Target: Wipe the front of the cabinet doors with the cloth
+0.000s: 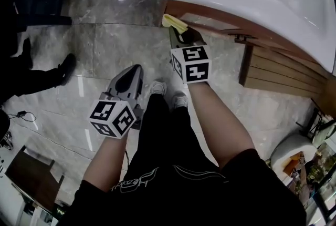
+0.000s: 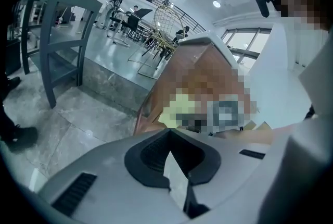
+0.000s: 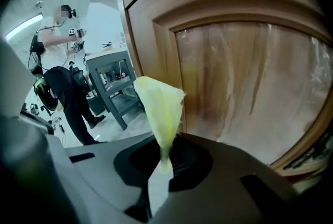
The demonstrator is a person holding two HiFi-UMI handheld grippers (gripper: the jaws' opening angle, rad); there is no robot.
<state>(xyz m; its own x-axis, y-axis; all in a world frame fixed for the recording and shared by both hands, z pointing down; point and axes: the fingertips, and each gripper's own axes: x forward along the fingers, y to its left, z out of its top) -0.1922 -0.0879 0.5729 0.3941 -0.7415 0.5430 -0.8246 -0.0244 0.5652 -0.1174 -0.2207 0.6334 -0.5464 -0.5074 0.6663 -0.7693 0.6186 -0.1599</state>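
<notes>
Both closed: right tongs [image 3: 163, 161] pinch yellow cloth [image 3: 160, 106] near cabinet door [image 3: 244, 82]; left tongs [image 2: 176, 166] empty. Wiping apparently mostly ahead.

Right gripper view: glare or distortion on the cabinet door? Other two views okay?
Right gripper view: fisheye bows the cabinet door frame, streaky sheen on its panel, yellow cloth fairly sharp. Left gripper view: mosaic patch hides the middle, dark vignette corners. Head view: one lamp glint on the floor tile.

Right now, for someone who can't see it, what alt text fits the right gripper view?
The right hand-held gripper pinches a yellow cloth upright in front of a wooden cabinet door. Behind, a person stands near a grey table.
</notes>
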